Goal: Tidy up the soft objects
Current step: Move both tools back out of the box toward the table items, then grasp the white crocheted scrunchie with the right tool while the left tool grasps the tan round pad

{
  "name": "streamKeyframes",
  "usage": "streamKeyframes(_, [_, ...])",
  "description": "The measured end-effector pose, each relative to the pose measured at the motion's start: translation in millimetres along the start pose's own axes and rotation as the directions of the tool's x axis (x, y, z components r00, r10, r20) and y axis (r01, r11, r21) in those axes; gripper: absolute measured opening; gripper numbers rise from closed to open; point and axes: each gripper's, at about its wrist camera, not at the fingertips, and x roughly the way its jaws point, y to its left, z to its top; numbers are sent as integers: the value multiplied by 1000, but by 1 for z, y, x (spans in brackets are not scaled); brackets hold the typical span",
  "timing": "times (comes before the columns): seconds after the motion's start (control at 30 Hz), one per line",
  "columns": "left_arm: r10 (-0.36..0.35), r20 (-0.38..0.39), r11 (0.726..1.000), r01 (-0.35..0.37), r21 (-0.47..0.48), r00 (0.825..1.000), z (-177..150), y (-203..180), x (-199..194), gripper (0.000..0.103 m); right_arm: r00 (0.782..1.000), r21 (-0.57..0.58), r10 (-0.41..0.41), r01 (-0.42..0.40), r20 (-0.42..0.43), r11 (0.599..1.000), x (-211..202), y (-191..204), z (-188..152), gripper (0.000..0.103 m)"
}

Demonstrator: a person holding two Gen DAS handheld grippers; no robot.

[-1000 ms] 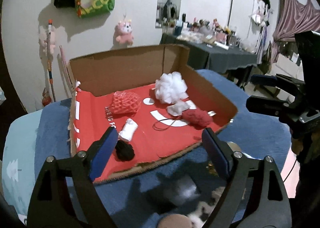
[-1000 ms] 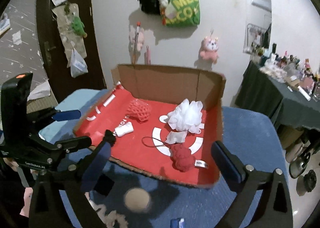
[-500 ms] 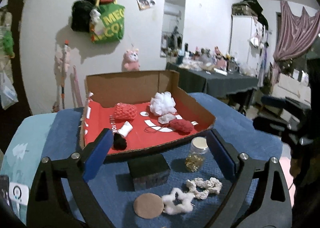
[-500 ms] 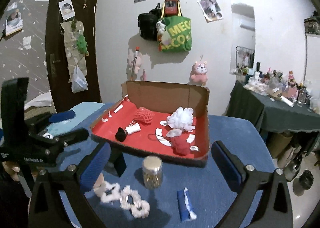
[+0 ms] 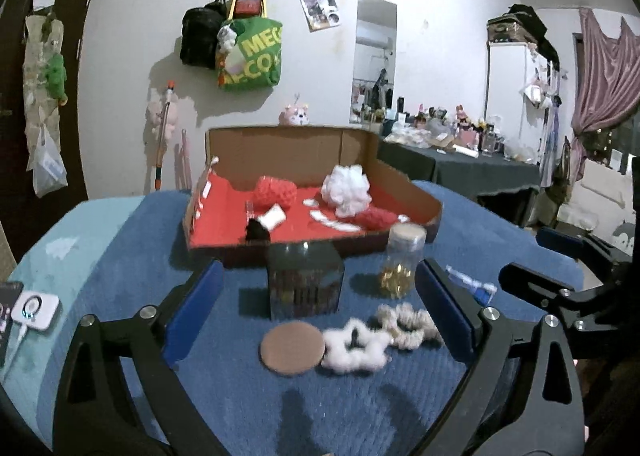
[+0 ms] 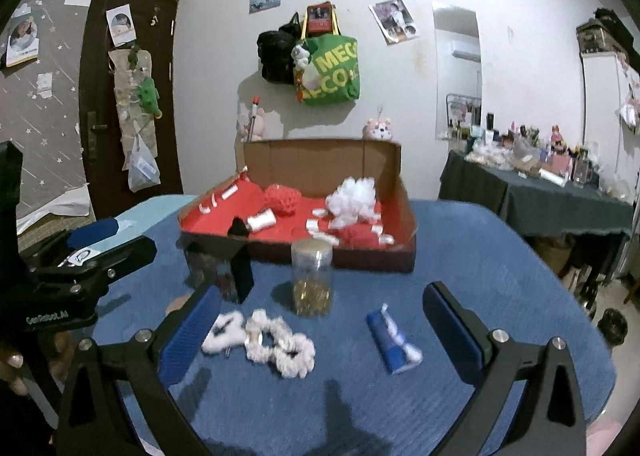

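Left gripper (image 5: 318, 308) and right gripper (image 6: 322, 320) both spread, empty; white scrunchies (image 6: 276, 342) near tabletop (image 6: 480, 256) front edge.

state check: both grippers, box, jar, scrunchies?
left gripper: open, empty
right gripper: open, empty
cardboard box: open-topped, holding soft items
jar: upright, lid on
white scrunchies: loose on the blue cloth, outside the box

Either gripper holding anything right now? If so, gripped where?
Nothing held. Left gripper and right gripper are both open and empty above the blue cloth; the scrunchies lie untouched.
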Motion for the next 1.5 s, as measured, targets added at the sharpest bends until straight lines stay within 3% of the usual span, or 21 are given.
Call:
streamKeyframes(0.33, [10, -126, 1000, -13, -19, 992, -42, 6, 18, 98, 995, 28, 35, -32, -95, 999, 28, 2, -34, 103])
streamKeyframes(0.53, [12, -160, 1000, -16, -21, 987, -50, 7, 25, 98, 992, 39, 45, -41, -121, 998, 35, 2, -42, 103])
streamKeyframes(1.23, [37, -231, 999, -40, -9, 972, -60, 16, 44, 98, 979, 46, 65, -57, -194, 997, 57, -2, -52, 103])
streamKeyframes(1.5, [17, -293, 1000, -18, 0, 956, -51, 32, 63, 98, 964, 46, 111, -103, -240, 994, 77, -1, -49, 103])
